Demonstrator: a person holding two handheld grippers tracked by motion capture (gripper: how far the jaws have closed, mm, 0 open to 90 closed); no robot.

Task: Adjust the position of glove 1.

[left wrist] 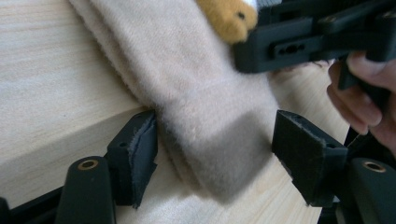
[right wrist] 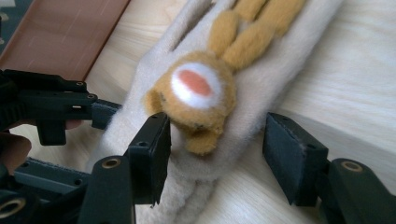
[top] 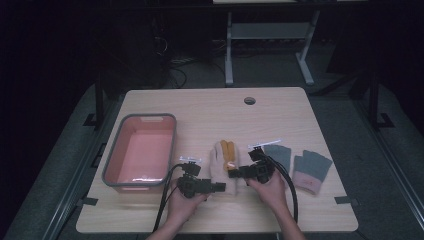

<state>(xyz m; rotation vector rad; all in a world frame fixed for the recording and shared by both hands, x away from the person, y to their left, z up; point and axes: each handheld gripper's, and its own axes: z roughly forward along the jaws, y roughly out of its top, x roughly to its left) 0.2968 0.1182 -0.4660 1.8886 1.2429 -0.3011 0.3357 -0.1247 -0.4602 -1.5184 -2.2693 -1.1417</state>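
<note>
A cream knitted glove (top: 217, 160) with an orange plush animal (top: 228, 150) sewn on it lies flat in the middle of the table. My left gripper (top: 222, 187) is at its near cuff end. In the left gripper view the glove's cuff (left wrist: 205, 140) lies between the open jaws of the left gripper (left wrist: 215, 154); one pad (left wrist: 140, 154) brushes its edge and the other stands apart. My right gripper (top: 231, 173) comes in from the right. Its view has the right gripper (right wrist: 217, 149) open astride the glove (right wrist: 261, 84), just below the plush animal (right wrist: 196, 88).
A pink bin with a grey rim (top: 172, 145) stands at the left of the table. Two grey fingerless gloves (top: 312, 170) (top: 279, 154) lie to the right, with a white tag (top: 265, 144) beside them. A cable hole (top: 249, 100) is at the far edge.
</note>
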